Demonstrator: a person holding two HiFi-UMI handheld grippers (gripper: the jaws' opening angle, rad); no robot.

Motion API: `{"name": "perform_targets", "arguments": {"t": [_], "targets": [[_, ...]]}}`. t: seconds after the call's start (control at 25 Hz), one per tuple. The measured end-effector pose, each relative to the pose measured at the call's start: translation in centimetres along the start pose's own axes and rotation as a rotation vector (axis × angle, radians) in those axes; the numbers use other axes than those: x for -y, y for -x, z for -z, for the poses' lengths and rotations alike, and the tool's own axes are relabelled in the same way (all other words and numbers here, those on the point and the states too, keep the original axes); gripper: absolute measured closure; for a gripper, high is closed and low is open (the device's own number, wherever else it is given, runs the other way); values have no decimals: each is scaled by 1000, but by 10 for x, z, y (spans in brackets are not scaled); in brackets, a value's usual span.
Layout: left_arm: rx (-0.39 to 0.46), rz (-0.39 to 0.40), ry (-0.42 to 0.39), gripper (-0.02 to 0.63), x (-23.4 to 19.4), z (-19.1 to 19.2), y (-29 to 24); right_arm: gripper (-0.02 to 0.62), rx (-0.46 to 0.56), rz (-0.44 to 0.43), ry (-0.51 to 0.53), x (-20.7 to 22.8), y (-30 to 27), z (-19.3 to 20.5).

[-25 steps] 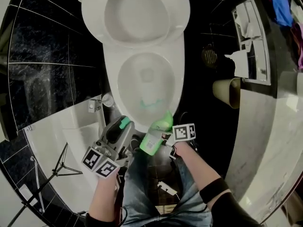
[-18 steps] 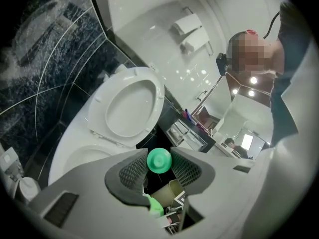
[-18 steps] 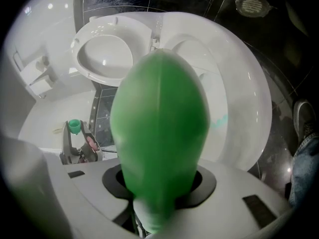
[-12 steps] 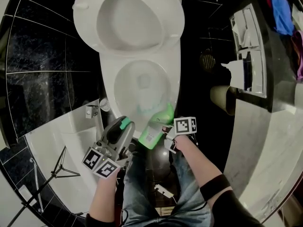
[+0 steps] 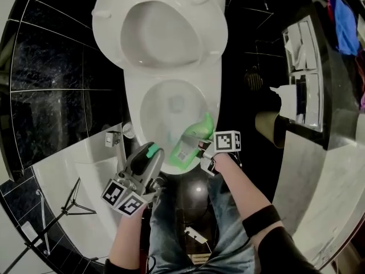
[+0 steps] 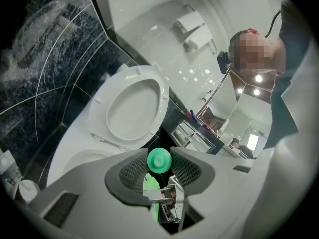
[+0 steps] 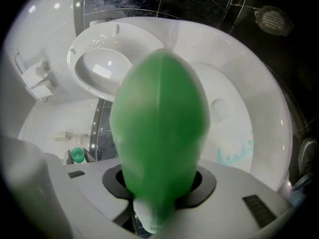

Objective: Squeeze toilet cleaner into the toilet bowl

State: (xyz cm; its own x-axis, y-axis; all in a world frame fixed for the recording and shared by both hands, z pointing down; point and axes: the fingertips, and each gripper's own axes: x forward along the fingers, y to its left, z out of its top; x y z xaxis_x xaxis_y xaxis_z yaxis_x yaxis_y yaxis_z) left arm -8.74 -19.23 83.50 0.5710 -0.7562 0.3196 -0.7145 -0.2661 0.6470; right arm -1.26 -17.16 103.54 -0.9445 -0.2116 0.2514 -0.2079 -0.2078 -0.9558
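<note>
The white toilet (image 5: 211,96) has its seat and lid raised (image 5: 159,33); teal cleaner streaks (image 5: 171,134) mark the bowl's near wall. My right gripper (image 5: 198,148) is shut on a green cleaner bottle (image 5: 191,141), which is tilted with its nozzle end over the bowl's front right rim. In the right gripper view the bottle (image 7: 159,128) fills the space between the jaws of the right gripper (image 7: 159,183), with streaks (image 7: 234,153) beyond. My left gripper (image 5: 149,150) sits at the bowl's front left, shut on the green cap (image 5: 150,149). The cap (image 6: 159,160) is pinched between the left gripper's (image 6: 159,162) pads.
A paper roll (image 5: 269,121) hangs on the dark wall to the right, under a shelf (image 5: 302,56). A floor drain (image 5: 252,79) lies right of the toilet. A water valve (image 5: 112,138) and tripod (image 5: 68,201) stand at the left. The person's knees (image 5: 171,221) are below.
The right gripper has carried the bottle forward, from in front of the rim to over the bowl's front right edge. The left gripper has edged forward, still holding the cap.
</note>
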Motion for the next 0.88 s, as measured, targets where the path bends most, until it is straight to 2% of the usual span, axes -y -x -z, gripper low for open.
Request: {"name": "perform_targets", "arguments": {"t": [0.12,0.16,0.24,0.4,0.64,0.76,0.88], "targets": [[7,-5,-2,454,-3,-4,-1,422,-6,-76,48,-17,-15,-18],[10,-8,-3,454,-5,-5,-1,422,-11,-74,62,-19,-18,-23],[16,-15,-4,454,-9,-9,0,422,-20,-16,58,-13,-20,-31],[31,-30,-8,454,-17,-15,4,422,-26,-4,73,-17,-32,-47],[54,-69,-6,454,-29,-18,20,422,-42,-19,109,-26,-57,-66],[66,-90,0,454,-35,-17,31,422,-52,-77,151,-40,-74,-74],[79,-112,7,454,-42,-17,42,422,-69,-25,122,-39,-85,-72]]}}
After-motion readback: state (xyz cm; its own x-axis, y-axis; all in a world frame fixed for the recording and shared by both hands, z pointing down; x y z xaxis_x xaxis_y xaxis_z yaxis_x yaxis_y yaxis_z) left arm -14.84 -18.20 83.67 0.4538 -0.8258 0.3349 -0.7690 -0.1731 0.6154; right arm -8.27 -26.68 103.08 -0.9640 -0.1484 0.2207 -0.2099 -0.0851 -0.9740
